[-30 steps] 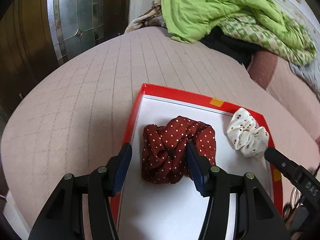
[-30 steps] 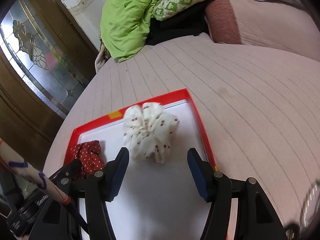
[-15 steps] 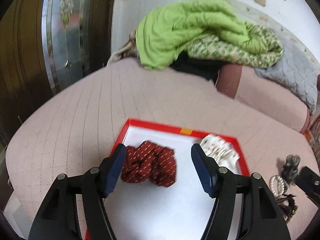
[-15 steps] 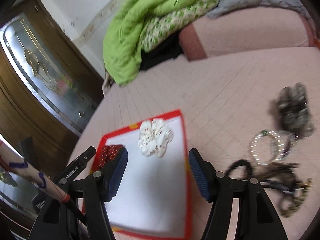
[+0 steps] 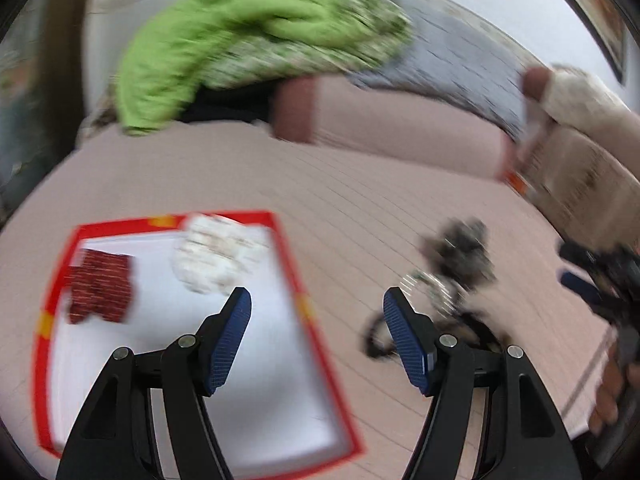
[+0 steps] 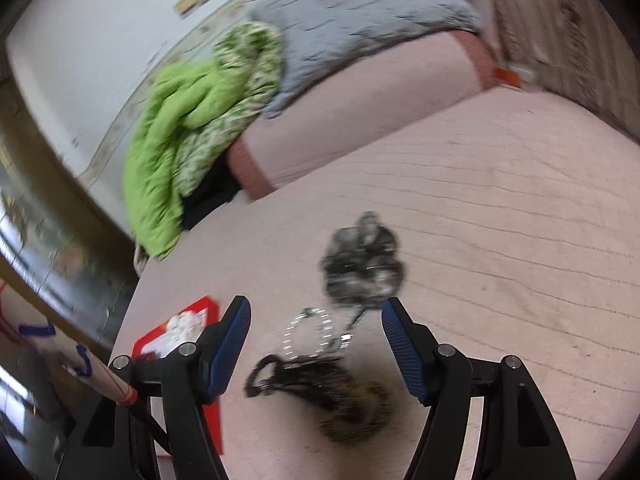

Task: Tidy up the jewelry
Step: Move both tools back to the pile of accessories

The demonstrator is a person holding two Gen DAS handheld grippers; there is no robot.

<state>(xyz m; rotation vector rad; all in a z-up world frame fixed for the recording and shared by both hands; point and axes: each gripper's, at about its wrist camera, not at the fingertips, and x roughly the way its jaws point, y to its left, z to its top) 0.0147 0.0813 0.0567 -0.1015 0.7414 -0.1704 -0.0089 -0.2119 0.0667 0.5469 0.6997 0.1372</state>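
Jewelry pile (image 6: 320, 360) on pink quilted bed (image 6: 500, 220), red-rimmed tray (image 5: 304, 300) beside, green blanket (image 5: 224, 40) behind, both grippers (image 5: 316, 336) (image 6: 316, 344) spread, empty.

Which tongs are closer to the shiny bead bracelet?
Right. The right tongs hang open right over the bracelet. The left tongs, also open, sit off to its left, by the red tray.

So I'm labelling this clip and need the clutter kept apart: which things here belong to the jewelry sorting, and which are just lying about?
Part of the job:
- red tray
- dark red scrunchie and white scrunchie, both in the tray
- jewelry pile on the bed
- left gripper and right gripper, both open

Just lying about:
- green blanket
- grey quilt
- pink pillow
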